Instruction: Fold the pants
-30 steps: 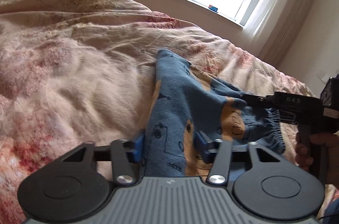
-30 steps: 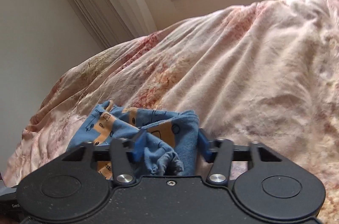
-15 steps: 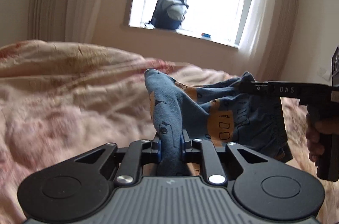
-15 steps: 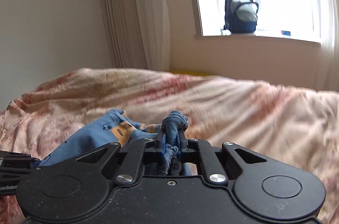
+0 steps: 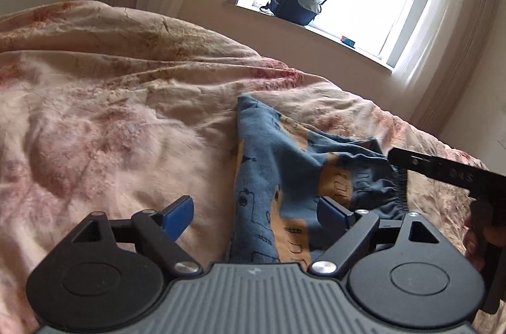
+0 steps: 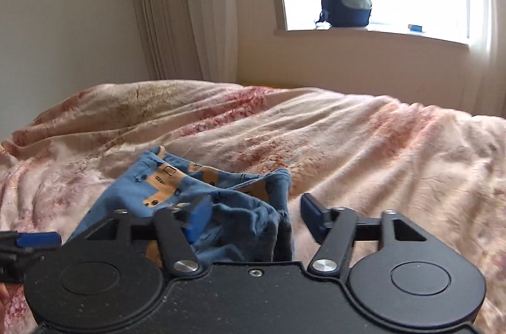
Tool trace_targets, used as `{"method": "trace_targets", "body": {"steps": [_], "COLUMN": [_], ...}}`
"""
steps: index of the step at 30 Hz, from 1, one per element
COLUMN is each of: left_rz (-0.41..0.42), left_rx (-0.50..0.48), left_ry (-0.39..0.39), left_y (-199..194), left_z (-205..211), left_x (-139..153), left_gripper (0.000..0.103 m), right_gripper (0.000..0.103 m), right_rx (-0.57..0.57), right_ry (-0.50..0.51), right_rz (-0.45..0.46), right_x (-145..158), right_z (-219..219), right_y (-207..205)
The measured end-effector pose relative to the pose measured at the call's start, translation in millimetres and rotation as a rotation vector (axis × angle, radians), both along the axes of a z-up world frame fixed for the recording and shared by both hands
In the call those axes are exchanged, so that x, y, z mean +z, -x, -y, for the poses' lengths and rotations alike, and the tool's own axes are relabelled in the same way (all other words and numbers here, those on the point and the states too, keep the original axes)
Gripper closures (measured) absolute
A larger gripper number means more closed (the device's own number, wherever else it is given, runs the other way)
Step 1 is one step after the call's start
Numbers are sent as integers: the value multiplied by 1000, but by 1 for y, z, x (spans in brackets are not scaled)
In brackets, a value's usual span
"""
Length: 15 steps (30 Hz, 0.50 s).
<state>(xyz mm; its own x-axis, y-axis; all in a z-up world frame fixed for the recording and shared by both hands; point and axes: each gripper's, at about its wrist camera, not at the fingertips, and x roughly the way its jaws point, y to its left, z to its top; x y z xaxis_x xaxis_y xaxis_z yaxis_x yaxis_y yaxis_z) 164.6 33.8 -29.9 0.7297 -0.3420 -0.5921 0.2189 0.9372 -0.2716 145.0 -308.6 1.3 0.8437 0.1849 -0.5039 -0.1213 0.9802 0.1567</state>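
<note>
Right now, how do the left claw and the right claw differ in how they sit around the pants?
The left claw straddles the flat printed edge of the pants; the right claw straddles the bunched, gathered end. The left claw's jaws stand wider than the right claw's, with bare duvet in its gap. Shared: both claws are opening, with cloth between the blue pads but not pinched.

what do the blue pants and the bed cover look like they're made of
Pants: probably soft cotton knit, matte; it slumps in limp folds, with a gathered elastic waistband and printed orange patches.
Bed cover: probably brushed, slightly fuzzy woven fabric, matte, with shallow creases and a faded pink floral print.
</note>
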Motion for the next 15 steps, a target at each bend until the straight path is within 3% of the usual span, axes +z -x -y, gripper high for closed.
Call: {"method": "trace_targets", "body": {"steps": [3,7,15], "left_rz": [31,68,103], "left_rx": [7,0,-1], "left_ry": [-40,-94,-170], "left_y": [16,46,115], "left_z": [1,5,6], "left_x": [17,38,51], "left_gripper": [1,0,0], "right_gripper": [17,2,1], "right_rx": [-26,-49,-98], "right_ry": [-2,-13,-44], "right_rz": [36,82,79], "right_x": [15,33,48], "right_z": [-2,-3,-12], "right_y": [37,87,162]}}
